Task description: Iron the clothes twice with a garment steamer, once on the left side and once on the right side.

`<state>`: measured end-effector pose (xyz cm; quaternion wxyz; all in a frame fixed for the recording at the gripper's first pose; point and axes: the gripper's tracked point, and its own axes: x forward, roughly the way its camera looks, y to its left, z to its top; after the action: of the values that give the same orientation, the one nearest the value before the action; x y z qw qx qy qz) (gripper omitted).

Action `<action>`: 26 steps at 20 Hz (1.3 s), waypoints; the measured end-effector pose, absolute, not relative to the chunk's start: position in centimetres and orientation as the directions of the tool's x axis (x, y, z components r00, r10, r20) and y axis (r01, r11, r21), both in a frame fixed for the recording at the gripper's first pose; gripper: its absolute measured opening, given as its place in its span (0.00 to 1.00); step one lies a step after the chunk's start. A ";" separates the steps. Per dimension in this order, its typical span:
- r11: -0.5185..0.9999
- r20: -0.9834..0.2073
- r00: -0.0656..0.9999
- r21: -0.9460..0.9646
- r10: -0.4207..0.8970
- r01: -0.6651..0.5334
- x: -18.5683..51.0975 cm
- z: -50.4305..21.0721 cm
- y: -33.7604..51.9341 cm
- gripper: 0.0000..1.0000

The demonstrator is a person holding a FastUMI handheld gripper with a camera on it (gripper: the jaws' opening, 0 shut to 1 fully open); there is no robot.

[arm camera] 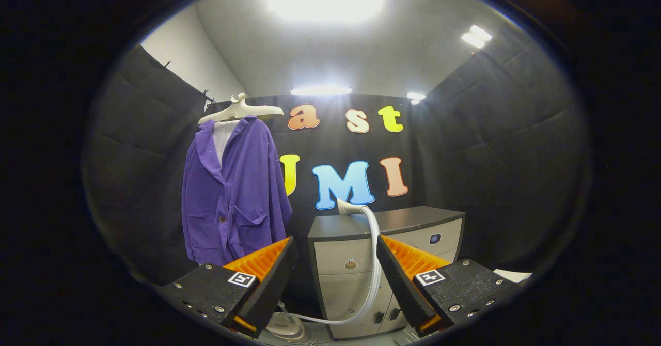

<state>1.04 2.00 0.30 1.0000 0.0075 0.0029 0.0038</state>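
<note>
The claw [334,263] is level, fingers spread wide and holding nothing. Beyond them the steamer head [347,207] rests on a cabinet [403,222] (hose [373,263] trailing down its front); the purple jacket [232,196] hangs on a hanger [241,111] to its left.

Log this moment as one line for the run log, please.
stage: approach | gripper: open, empty | steamer head: resting on cabinet, beyond fingers | hose: between fingers | purple jacket: on hanger, not yet steamed
</note>
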 end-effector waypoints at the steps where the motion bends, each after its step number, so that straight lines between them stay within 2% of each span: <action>1: 1.000 -0.001 1.000 0.015 0.004 -0.004 1.1 0.5 2.1 0.96; 13: 0.998 0.047 0.999 -0.059 0.025 -0.022 4.6 4.7 3.5 0.96; 18: 0.998 0.094 0.994 -0.039 0.062 -0.058 10.0 6.5 2.7 0.96; 26: 0.993 0.059 0.991 -0.008 0.120 -0.119 22.7 7.2 -0.7 0.96</action>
<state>22.74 -0.73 7.22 0.9978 -0.0021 -0.0297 0.0599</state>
